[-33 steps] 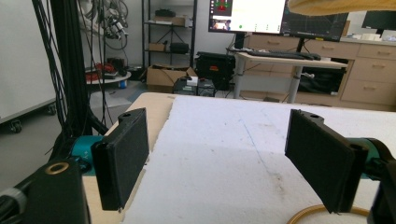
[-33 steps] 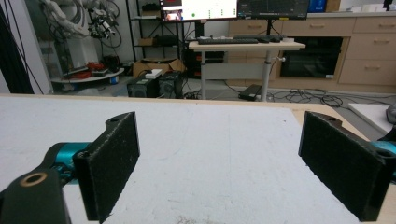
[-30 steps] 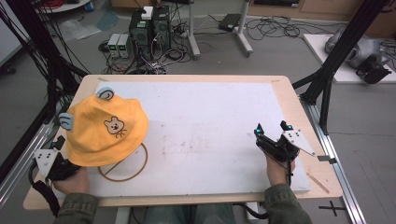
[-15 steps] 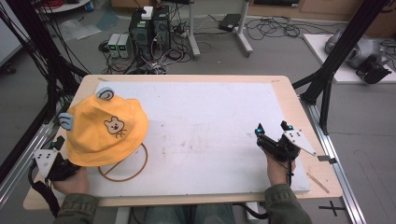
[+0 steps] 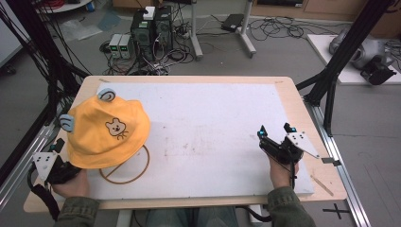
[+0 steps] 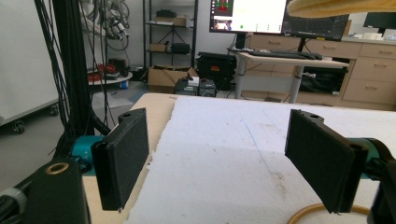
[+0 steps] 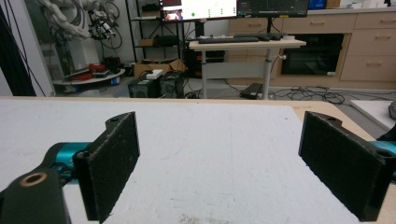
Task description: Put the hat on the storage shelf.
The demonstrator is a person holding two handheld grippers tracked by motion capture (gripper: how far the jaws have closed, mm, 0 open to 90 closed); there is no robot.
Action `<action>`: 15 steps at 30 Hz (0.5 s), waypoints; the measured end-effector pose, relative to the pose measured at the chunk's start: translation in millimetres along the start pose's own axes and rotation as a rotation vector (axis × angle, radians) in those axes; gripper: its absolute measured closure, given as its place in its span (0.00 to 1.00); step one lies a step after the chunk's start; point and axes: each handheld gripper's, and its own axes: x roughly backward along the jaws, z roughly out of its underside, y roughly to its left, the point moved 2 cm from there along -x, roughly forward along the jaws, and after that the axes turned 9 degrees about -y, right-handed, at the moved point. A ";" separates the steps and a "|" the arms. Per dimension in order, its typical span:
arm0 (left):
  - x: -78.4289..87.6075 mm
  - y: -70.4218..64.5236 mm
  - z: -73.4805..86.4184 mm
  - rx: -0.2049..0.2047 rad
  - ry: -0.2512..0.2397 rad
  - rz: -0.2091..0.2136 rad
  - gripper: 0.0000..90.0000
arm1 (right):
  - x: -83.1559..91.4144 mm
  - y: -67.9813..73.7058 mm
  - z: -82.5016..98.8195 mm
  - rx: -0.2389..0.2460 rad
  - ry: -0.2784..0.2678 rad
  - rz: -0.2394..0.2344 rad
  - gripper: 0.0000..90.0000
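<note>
White foam board [image 5: 203,137] covers the wooden desk [image 5: 302,111], and at its left end sits a yellow bucket hat [image 5: 104,130] with a bear face, overlapping a thin brown ring [image 5: 137,172]. Left hand-held gripper [image 5: 59,144] rests at the hat's near-left edge, jaws spread wide with nothing between them. Over on the right, the right hand-held gripper [image 5: 274,130] rests on the board, jaws wide apart and empty.

On the table's left side we see the hat [image 5: 105,132] resting on the white board [image 5: 208,127], partly over a ring [image 5: 137,171] at its near edge. Our left gripper [image 5: 54,153] sits beside the hat; our right gripper [image 5: 274,132] is well apart, near the board's right edge.
</note>
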 end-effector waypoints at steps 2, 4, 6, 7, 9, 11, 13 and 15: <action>0.3 0.2 -0.2 0.003 -0.003 -0.004 0.24 | -0.1 0.2 0.1 0.004 -0.002 0.003 0.13; 0.9 0.2 -0.6 0.008 -0.006 -0.004 0.24 | -0.2 0.2 0.1 0.007 -0.003 0.000 0.14; 1.4 -0.6 -1.1 0.003 -0.005 -0.002 0.24 | -0.4 0.5 0.4 0.002 0.002 0.002 0.14; 1.2 -0.9 -0.9 0.000 -0.007 0.000 0.24 | -0.3 0.7 0.5 0.001 0.003 0.002 0.13; 0.5 -1.7 -0.6 0.002 -0.006 0.003 0.24 | 0.1 0.8 0.3 0.004 0.001 0.003 0.13; -0.2 -1.9 -0.6 0.000 -0.007 0.004 0.24 | 0.8 1.0 -0.1 0.003 -0.002 0.003 0.14; -0.2 -1.2 -1.0 -0.003 -0.008 0.003 0.25 | 1.3 0.8 0.0 0.001 -0.002 0.003 0.13; 0.0 -0.7 -1.3 0.002 -0.007 0.000 0.24 | 1.4 0.8 0.0 -0.002 -0.001 0.003 0.13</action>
